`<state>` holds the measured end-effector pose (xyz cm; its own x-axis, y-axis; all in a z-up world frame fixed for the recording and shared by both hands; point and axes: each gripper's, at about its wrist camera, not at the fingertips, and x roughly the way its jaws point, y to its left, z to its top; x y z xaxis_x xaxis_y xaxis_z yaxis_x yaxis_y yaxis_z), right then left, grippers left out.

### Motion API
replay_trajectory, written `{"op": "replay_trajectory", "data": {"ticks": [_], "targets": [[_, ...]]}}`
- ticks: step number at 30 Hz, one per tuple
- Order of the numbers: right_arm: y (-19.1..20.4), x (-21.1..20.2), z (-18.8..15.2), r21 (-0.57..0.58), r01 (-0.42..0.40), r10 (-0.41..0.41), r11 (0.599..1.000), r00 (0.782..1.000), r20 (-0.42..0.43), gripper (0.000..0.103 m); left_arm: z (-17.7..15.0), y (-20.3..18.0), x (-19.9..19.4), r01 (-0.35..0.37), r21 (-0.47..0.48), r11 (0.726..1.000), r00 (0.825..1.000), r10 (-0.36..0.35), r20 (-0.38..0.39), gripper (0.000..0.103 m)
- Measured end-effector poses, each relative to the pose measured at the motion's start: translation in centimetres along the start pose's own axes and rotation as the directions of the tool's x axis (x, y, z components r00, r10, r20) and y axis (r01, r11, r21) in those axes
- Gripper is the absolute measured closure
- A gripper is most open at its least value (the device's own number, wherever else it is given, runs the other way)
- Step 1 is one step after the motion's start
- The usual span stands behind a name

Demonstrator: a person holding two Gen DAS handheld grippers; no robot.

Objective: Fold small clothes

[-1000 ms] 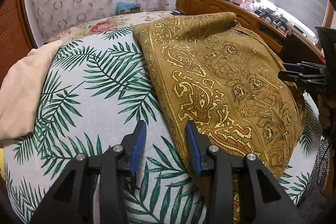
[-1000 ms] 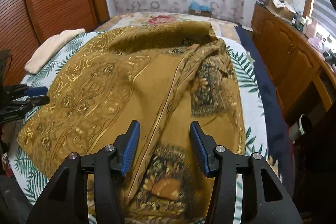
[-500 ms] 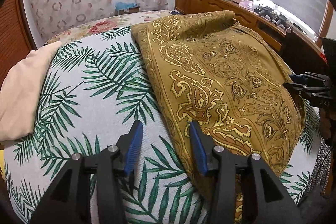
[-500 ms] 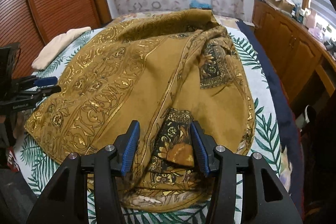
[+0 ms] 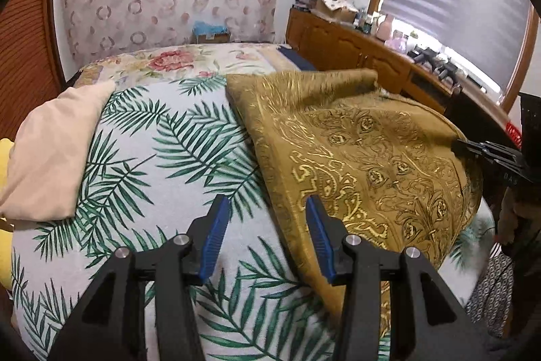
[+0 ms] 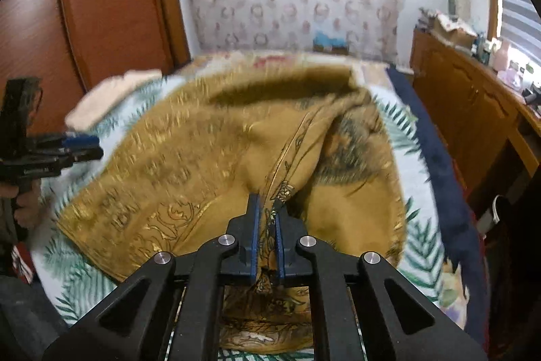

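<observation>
Mustard paisley cloth (image 5: 365, 158) spread on palm-print bed (image 5: 175, 158), right hand-held gripper (image 6: 266, 239) pinching a bunched fold, seen only in right view, left hand-held gripper (image 5: 267, 239) spread wide at cloth's edge, cream pillow (image 5: 54, 151) well apart

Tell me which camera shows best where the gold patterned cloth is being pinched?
The right wrist view: there the right gripper is shut on a bunched fold of the gold cloth, right in front of the lens. The left wrist view shows the cloth sharper, but only a side glimpse of that gripper at its edge.
</observation>
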<state>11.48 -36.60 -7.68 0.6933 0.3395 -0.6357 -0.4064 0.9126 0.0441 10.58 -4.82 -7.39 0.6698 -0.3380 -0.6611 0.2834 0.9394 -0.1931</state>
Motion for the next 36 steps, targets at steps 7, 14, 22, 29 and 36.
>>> {"op": "replay_trajectory", "data": {"ticks": [7,14,22,29,36], "targets": [[-2.7,-1.7,0.0,0.053,0.052,-0.052,0.997,0.999,-0.002,0.098,-0.3,-1.6,0.7,0.037,0.026,0.999,0.999,-0.037,-0.018,0.057],[-3.6,-0.4,-0.8,0.045,0.108,-0.107,0.993,0.994,-0.034,0.098,-1.0,-3.0,2.1,0.036,0.043,0.998,0.998,-0.034,-0.055,0.057],[-4.0,-1.4,0.6,0.027,0.112,-0.111,0.993,0.993,-0.027,0.068,-1.3,-3.3,2.6,0.026,0.049,0.998,0.998,-0.023,-0.057,0.057],[-4.7,3.0,6.6,-0.006,0.053,-0.053,0.999,0.998,-0.028,0.057,-1.1,-2.9,2.3,0.013,0.034,0.999,0.999,-0.011,-0.032,0.057],[-6.8,12.7,11.7,-0.072,0.136,-0.146,0.988,0.978,-0.152,0.057,-1.2,-2.7,2.0,0.010,0.034,0.999,1.000,-0.009,-0.021,0.057]]}}
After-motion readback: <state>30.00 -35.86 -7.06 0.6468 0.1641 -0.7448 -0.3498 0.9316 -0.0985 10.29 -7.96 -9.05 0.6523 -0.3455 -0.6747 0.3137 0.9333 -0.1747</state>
